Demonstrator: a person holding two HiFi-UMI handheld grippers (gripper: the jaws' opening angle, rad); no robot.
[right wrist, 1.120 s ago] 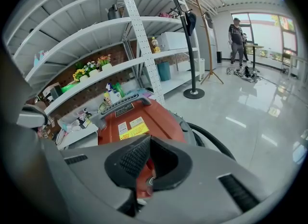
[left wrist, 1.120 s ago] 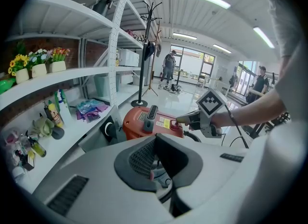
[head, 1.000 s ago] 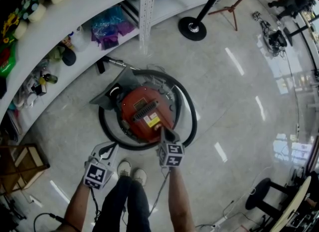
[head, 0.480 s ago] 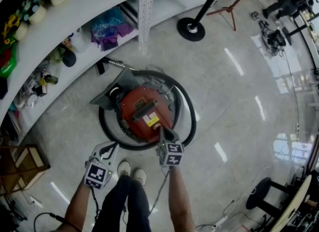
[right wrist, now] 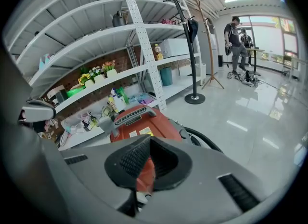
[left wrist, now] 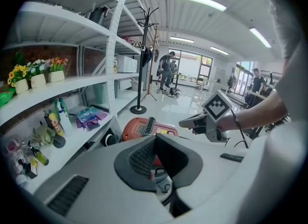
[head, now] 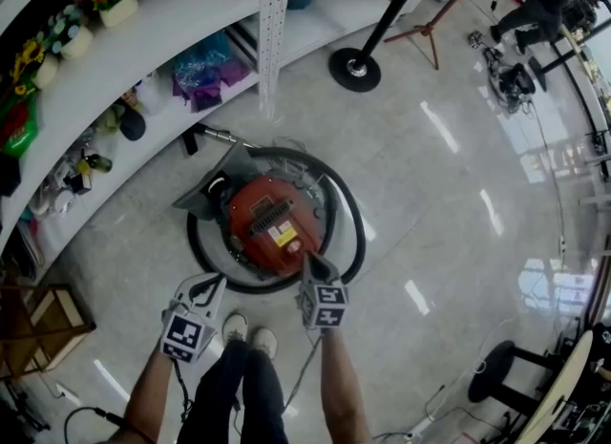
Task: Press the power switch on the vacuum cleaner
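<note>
Our right claw [head: 312, 264], clenched on nothing, points at the near rim of the red vacuum cleaner [head: 270, 215], which stands just ahead of our shoes [head: 246, 329], ringed by its hose [head: 355, 232]; pressing seems not yet done, left claw [head: 211, 285] clenched, idle

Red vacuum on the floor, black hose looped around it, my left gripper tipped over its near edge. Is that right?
No: the right gripper is the one tipped over the near edge of the red vacuum, as the head view shows. The left gripper hangs over the floor beside it. The black hose does loop around it.
</note>
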